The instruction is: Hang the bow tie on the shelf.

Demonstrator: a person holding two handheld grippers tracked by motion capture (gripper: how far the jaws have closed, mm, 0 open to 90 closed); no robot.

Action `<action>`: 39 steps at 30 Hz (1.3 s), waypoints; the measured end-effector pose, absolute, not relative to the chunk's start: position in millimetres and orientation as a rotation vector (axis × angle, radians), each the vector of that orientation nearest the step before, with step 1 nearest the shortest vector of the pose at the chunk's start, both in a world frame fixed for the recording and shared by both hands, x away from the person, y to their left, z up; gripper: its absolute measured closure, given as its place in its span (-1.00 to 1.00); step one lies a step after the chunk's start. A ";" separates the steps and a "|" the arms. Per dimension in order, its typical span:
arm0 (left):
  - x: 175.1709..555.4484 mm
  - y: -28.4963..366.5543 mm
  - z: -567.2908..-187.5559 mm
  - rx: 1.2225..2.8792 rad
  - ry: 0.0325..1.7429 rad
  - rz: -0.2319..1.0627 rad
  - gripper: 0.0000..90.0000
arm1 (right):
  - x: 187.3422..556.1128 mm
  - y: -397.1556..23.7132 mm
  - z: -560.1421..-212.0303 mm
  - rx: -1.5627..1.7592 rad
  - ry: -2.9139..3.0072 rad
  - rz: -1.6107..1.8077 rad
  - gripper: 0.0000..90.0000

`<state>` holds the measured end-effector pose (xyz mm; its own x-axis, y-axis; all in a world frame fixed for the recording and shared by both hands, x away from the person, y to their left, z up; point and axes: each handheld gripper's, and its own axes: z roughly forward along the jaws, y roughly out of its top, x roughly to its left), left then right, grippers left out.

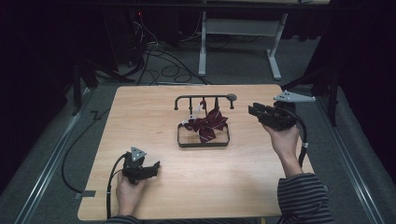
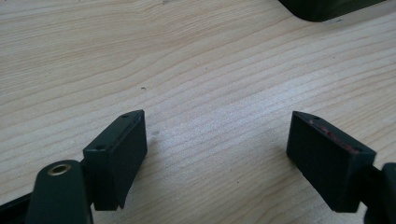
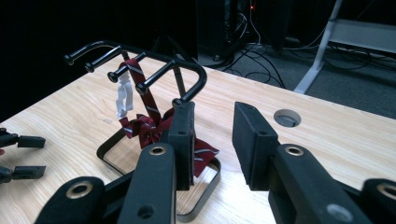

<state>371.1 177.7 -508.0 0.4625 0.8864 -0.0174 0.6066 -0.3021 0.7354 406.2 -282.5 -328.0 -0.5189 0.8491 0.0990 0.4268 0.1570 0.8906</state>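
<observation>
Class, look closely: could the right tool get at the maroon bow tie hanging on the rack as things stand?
Probably yes: the right tool, jaws apart and empty, faces the bow tie on the rack, with nothing between.

Overhead view, claw views close — sharing rack [image 1: 203, 122].

The right gripper [image 3: 212, 142] is hovering over the wooden table [image 3: 327, 140], its two black jaws standing apart with nothing between them. Beyond them a black rack [image 3: 154, 70] is standing on the table — a dark red striped bow tie [image 3: 149, 126] is hanging from one of its pegs by a white strap [image 3: 124, 95]. The left gripper [image 3: 18, 156] is showing at the left edge.
</observation>
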 end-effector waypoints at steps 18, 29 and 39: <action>371.1 177.7 -508.0 2.026 1.239 0.522 -0.54 | 386.6 -304.5 -338.6 1.253 1.974 1.332 0.57; 371.1 177.7 -508.0 2.026 1.239 0.523 -0.54 | 373.6 -316.3 -342.7 1.267 1.960 1.319 0.57; 371.1 177.7 -508.0 2.026 1.239 0.523 -0.54 | 360.1 -325.2 -352.8 1.287 1.939 1.324 0.54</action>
<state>371.1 177.7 -508.0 0.4621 0.8867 -0.0173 0.6063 -0.3016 0.7358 360.1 -325.2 -352.8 -0.4566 0.8807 0.1260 0.4382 0.0994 0.8934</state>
